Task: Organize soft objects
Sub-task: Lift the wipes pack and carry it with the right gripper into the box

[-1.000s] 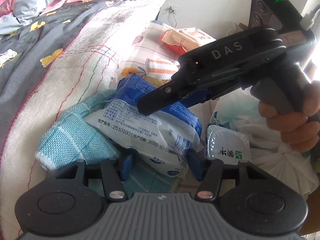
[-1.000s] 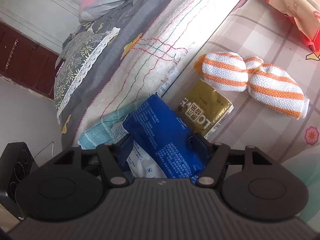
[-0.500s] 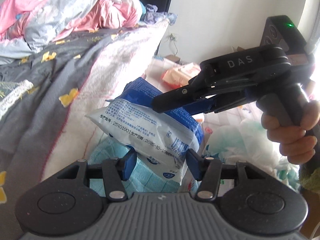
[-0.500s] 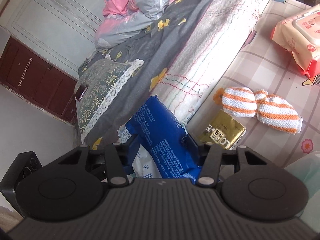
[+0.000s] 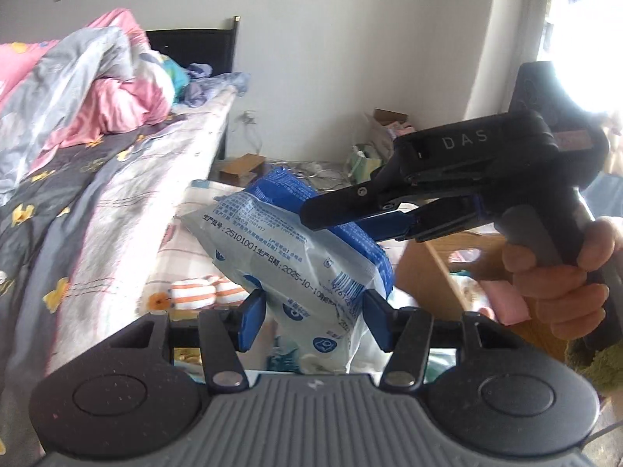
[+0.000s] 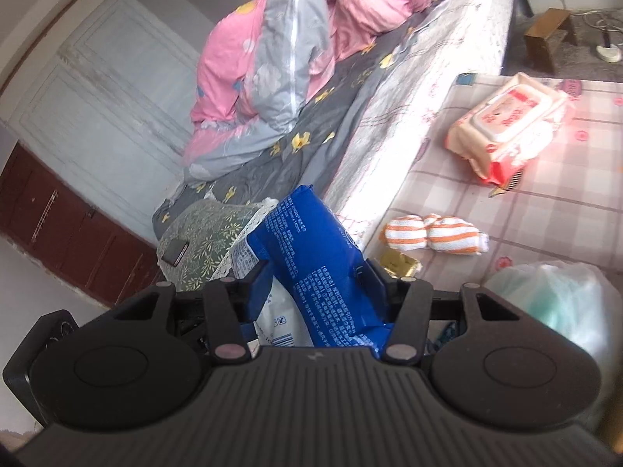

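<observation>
One blue-and-white pack [image 5: 296,257] between two grippers, left gripper [image 5: 311,313] and right gripper [image 6: 317,286] both clamped on it.

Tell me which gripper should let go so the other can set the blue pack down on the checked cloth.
Left releases, probably. The right gripper grips the blue pack and looks over the checked cloth beside the striped towel. The left gripper faces the bed.

A home bedroom: a bed [image 6: 389,89] with rumpled pink-grey quilt [image 6: 296,50] and a panelled door [image 6: 117,89].
</observation>
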{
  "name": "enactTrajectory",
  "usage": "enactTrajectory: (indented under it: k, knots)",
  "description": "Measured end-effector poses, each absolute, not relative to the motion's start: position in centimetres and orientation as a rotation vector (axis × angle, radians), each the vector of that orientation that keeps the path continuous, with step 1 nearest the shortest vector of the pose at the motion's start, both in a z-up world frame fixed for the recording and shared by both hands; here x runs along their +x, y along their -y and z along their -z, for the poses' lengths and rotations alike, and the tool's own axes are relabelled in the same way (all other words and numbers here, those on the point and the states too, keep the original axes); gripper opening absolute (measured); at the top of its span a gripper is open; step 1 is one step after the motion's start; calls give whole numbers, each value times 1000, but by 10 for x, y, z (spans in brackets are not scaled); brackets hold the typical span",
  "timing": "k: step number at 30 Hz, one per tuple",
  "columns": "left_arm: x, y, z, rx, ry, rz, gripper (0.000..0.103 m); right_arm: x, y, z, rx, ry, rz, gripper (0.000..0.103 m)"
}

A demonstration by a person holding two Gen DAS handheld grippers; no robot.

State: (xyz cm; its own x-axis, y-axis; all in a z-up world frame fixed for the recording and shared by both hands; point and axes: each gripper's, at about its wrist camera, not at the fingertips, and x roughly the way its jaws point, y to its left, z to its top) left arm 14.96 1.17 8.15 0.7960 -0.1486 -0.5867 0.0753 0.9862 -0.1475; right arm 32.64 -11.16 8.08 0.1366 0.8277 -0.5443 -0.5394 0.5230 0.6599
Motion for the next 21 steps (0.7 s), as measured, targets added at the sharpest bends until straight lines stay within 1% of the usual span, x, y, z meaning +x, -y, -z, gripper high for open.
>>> enactTrajectory:
  k: [5,11,16,21]
  knots:
    - [163,65,-86,-46,-611,270,56,312,208,-79,426,-1028,-841,51]
    - [190,148,-62,-41,-691,449,56,284,328,-47,606,-1039,-633,51]
    - [214,187,-34,-22,-777,550,56,266,397,-17,660,-1046,-483,50]
    - [240,217,2,6,-879,599,57,261,434,8,617,-1065,-373,50]
